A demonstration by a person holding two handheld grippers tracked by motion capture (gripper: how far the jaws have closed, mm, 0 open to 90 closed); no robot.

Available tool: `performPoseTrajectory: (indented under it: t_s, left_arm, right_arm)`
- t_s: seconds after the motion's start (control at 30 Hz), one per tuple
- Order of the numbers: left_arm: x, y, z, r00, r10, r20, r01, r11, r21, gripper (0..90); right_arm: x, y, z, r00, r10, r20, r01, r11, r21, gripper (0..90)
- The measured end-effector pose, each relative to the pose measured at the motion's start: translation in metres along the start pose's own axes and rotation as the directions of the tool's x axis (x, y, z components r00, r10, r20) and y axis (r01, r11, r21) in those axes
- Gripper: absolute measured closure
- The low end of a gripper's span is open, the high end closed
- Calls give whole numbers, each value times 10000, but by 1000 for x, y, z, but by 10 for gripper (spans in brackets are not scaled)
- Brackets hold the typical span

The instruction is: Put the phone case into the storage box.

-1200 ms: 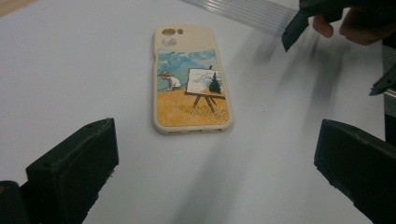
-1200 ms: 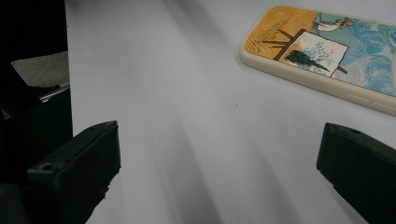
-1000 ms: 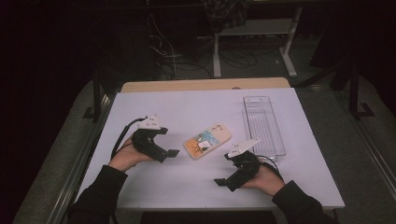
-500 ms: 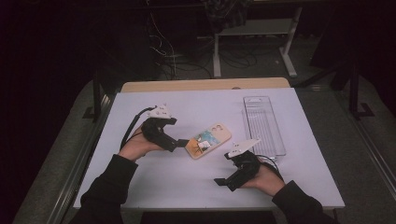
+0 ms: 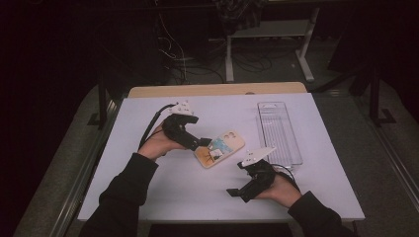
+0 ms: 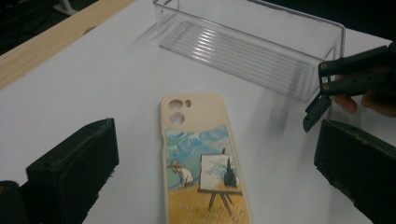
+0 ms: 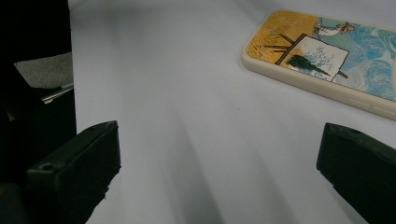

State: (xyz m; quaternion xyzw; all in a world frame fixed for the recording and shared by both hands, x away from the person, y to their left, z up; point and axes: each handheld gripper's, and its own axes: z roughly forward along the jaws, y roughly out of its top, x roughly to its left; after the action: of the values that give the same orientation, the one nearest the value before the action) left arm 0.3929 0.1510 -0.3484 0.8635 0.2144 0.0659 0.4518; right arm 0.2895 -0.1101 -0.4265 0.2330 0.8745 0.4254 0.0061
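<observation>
The room is dark, and a white tabletop (image 5: 148, 197) stands in the light. Nearest, at the right, the right hand-held gripper (image 5: 242, 191) rests low on the tabletop with its jaws wide apart and nothing between them. It has stayed in the same spot for the last second. A little farther, in the middle, a phone case (image 5: 220, 148) with a painted picture lies flat. The left hand-held gripper (image 5: 201, 143) has moved in from the left and now sits right at the near end of the phone case, jaws spread wide on either side of it. It looks ready to close on the phone case, I think. Farther right, a clear plastic tray (image 5: 278, 129) lies empty, maybe where the case will go.
</observation>
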Motion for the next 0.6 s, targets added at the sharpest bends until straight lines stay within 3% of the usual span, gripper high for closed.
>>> performPoseTrajectory:
  t_s: [0.23, 0.3, 0.43, 0.6]
  left_arm:
    - [1, 10, 16, 9999, -111, 54, 111, 9999, -14, 0]
    - [3, 13, 19, 10000, 88, -6, -88, 9999, 93, 0]
    - [4, 16, 28, 9999, -98, -47, 98, 9999, -45, 0]
    - [6, 20, 34, 10000, -45, -45, 44, 9999, -143, 0]
  right_arm:
    - [1, 0, 0, 10000, -5, -36, 5, 10000, -2, 0]
    - [1, 0, 0, 10000, -33, -27, 33, 10000, -13, 0]
    - [1, 0, 0, 10000, -12, -35, 12, 10000, -21, 0]
    - [0, 0, 0, 10000, -41, -49, 41, 10000, -11, 0]
